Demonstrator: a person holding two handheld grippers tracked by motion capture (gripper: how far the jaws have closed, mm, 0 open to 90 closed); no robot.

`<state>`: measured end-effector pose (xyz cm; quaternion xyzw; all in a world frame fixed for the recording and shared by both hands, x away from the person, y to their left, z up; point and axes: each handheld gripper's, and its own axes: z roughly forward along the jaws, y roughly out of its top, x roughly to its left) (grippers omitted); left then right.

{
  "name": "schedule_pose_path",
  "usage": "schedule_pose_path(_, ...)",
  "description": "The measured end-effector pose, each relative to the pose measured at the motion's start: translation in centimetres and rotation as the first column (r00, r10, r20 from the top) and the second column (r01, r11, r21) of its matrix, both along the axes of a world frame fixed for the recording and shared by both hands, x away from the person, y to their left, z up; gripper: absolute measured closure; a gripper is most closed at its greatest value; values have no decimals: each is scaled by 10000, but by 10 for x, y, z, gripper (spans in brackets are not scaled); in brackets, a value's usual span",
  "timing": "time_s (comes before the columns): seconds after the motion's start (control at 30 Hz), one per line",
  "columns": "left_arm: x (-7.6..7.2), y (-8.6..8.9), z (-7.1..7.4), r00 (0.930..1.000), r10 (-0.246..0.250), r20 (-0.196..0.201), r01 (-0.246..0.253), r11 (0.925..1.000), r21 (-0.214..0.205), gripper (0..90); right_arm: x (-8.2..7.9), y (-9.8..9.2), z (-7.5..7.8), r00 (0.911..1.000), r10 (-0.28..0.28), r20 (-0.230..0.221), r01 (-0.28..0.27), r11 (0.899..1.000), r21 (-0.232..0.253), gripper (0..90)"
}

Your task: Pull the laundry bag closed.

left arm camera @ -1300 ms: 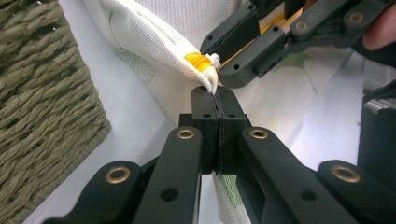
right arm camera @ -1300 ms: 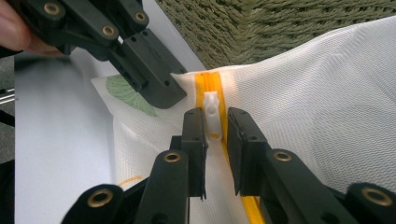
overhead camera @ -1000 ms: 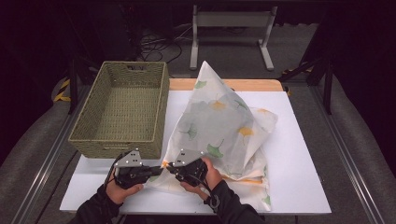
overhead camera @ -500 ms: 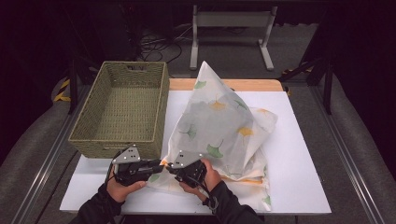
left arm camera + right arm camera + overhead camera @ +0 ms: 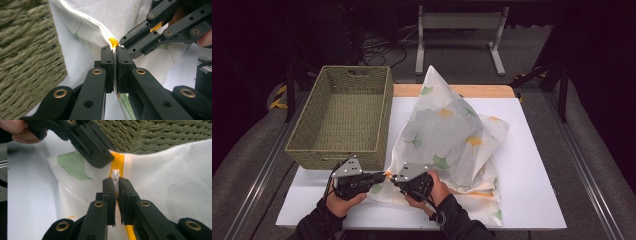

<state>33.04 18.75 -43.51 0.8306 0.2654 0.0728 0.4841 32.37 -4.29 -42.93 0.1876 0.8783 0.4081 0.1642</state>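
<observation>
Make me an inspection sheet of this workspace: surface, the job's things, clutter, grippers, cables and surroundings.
Surface: white tabletop with a wooden strip along its far edge.
Job's things: leaf-print fabric bag piled up in a peak at the table's centre; its orange zipper runs along the near corner; white zipper pull.
Clutter: woven basket at the left, nothing seen inside.
Grippers: left gripper shut on the fabric edge beside the zipper end; right gripper shut on the zipper pull.
Cables: a black cable trails from the right gripper.
Surroundings: dark floor, grey metal stand beyond the table, loose wires near it.
</observation>
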Motion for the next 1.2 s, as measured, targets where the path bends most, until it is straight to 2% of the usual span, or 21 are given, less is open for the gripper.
schedule_pose_path(0.17, -2, 3, 2, 9999, 137, -16, -137, 9999, -53, 867, -1, -2, 1, 10000, -49, -78, 47, 9998, -209, 850)
schedule_pose_path(0.2, -2, 4, 3, 9998, 156, 113, -156, 9999, -4, 867, -1, -4, 1, 9999, -28, -119, 24, 9993, -373, 850)
schedule_pose_path(0.23, -3, 5, 3, 9998, 201, 6, -201, 9997, -154, 868, -2, -5, 2, 9999, -30, -106, 25, 9990, -450, 849)
schedule_pose_path(0.3, -3, 10, 4, 9995, 298, 133, -297, 9995, -91, 868, -3, -10, 1, 9999, -30, -141, 20, 9975, -707, 850)
schedule_pose_path(0.43, -4, 12, 2, 9992, 391, -25, -391, 9992, -105, 868, -7, -31, -4, 9988, -149, -469, 99, 9945, -1044, 849)
schedule_pose_path(0.47, -4, 13, 2, 9993, 358, 94, -358, 9994, -1, 869, -8, -38, -5, 9985, -173, -522, 111, 9931, -1165, 849)
schedule_pose_path(0.6, -5, 16, 2, 9987, 499, 55, -499, 9988, -18, 869, -13, -56, -3, 9978, -280, -599, 193, 9898, -1413, 848)
schedule_pose_path(0.8, -5, 25, -1, 9974, 723, 67, -724, 9973, 91, 869, -23, -99, 1, 9952, -518, -829, 363, 9833, -1786, 848)
schedule_pose_path(0.87, -6, 25, -2, 9970, 768, 6, -768, 9970, 67, 870, -27, -115, 0, 9940, -697, -846, 514, 9779, -2025, 848)
schedule_pose_path(0.93, -7, 27, -2, 9966, 820, 50, -821, 9964, 220, 870, -29, -127, 0, 9922, -877, -891, 682, 9771, -2018, 848)
schedule_pose_path(1.0, -7, 27, -4, 9963, 855, -78, -854, 9963, 132, 870, -31, -142, 1, 9894, -1036, -1021, 826, 9778, -1926, 848)
schedule_pose_path(1.03, -7, 28, -3, 9961, 881, -11, -880, 9959, 215, 870, -32, -148, 1, 9882, -1123, -1045, 912, 9779, -1882, 847)
schedule_pose_path(1.2, -9, 33, -4, 9951, 987, 25, -987, 9946, 316, 871, -37, -163, 0, 9871, -1248, -1004, 1033, 9750, -1965, 848)
